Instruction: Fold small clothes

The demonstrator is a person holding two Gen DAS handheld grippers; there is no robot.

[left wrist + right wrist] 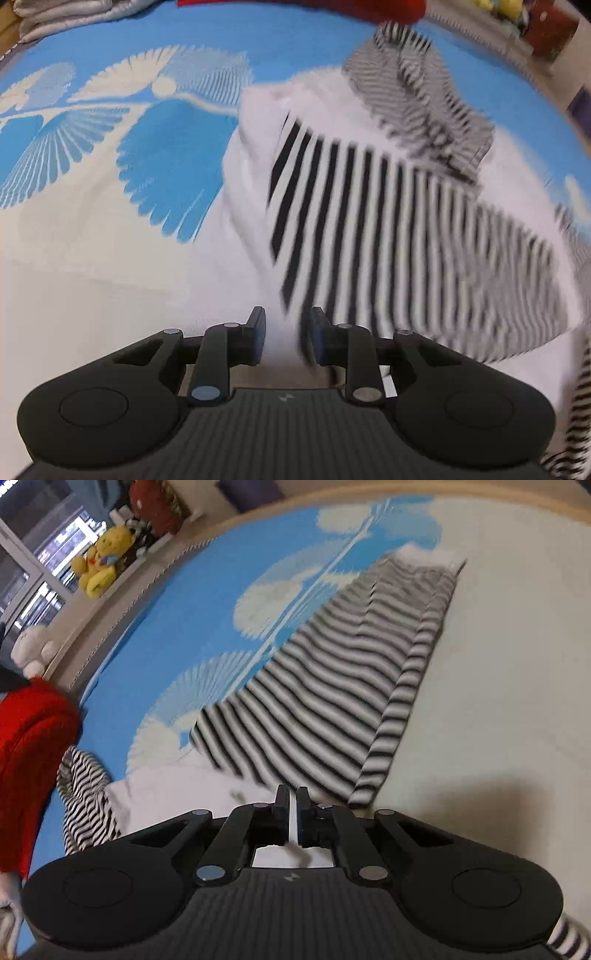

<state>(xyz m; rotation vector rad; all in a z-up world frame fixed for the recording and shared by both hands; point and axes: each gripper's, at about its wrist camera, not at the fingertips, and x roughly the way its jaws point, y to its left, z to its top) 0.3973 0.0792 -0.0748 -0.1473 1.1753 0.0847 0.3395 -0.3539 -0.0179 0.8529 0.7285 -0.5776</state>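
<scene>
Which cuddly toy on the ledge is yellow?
The yellow teddy sitting by the window. The other soft toy, further along the ledge near the red cloth, is white.

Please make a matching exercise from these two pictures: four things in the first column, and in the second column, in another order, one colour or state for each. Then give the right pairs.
Things:
1. striped shirt
2. teddy bear
3. right tool
4. bed cover

Colour or state:
A. yellow
B. blue with pale fan shapes
C. black and white, lying on the bed
D. shut on white cloth

Pairs: 1-C, 2-A, 3-D, 4-B
</scene>
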